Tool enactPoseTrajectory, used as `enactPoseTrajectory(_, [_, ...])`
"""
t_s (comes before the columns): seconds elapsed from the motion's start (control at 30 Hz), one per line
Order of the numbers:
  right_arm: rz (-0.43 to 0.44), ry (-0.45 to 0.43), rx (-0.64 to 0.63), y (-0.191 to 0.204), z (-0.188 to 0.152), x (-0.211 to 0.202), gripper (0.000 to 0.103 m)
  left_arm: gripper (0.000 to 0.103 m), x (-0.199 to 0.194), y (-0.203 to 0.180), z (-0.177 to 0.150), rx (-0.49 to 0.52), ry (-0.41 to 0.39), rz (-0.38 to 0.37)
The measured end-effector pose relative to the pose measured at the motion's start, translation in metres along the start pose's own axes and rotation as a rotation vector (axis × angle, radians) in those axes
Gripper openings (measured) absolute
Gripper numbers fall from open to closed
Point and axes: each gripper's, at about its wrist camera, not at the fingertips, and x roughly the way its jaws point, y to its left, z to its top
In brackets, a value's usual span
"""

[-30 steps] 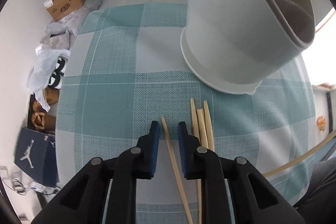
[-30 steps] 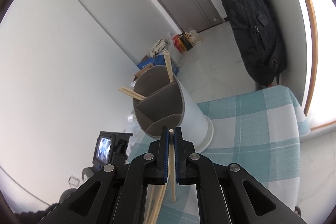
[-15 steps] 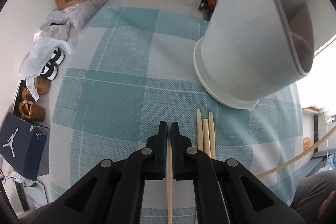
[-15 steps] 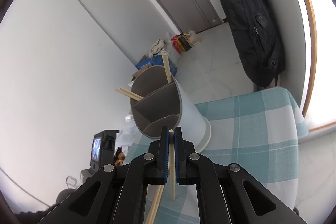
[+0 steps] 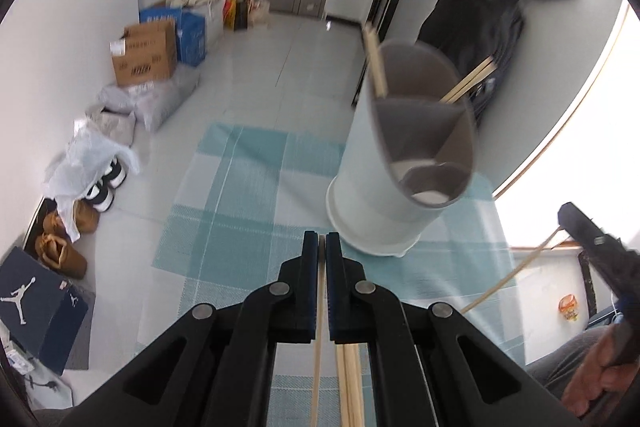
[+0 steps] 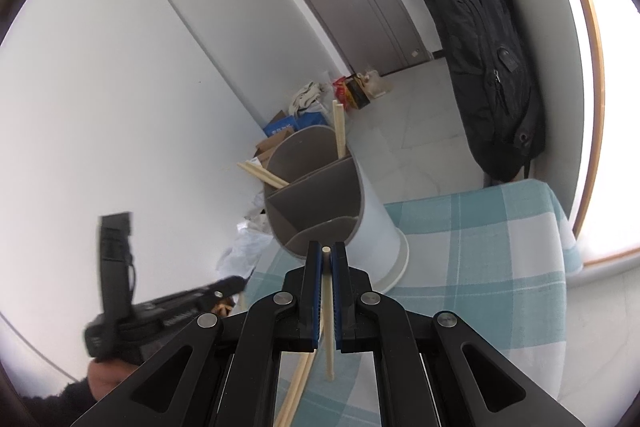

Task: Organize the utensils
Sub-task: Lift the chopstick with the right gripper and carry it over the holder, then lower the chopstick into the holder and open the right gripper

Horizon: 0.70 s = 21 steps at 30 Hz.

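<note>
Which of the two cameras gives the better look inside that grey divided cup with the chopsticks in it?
The left wrist view. It looks down into the utensil holder, showing its dividers, three compartments and chopsticks leaning out of the far one. The right wrist view shows the same holder farther off, with the right gripper covering its near rim.

A grey, three-compartment utensil holder [image 5: 404,163] stands right of centre with pale wooden chopsticks [image 5: 376,61] leaning in its far compartment; more chopsticks [image 5: 350,383] lie at bottom centre
</note>
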Motion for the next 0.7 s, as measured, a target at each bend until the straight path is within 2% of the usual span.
enactPoseTrajectory(0.3, [-0.008,-0.019,-0.068,0.028,-0.010,-0.010,0.004,0.000,-0.021,0.010,-0.003,-0.020,-0.067,-0.055])
enactPoseTrajectory(0.7, [0.002,-0.045,-0.157,0.065,-0.004,-0.026,0.004,0.000,-0.056,-0.008,0.011,0.043,-0.139,-0.107])
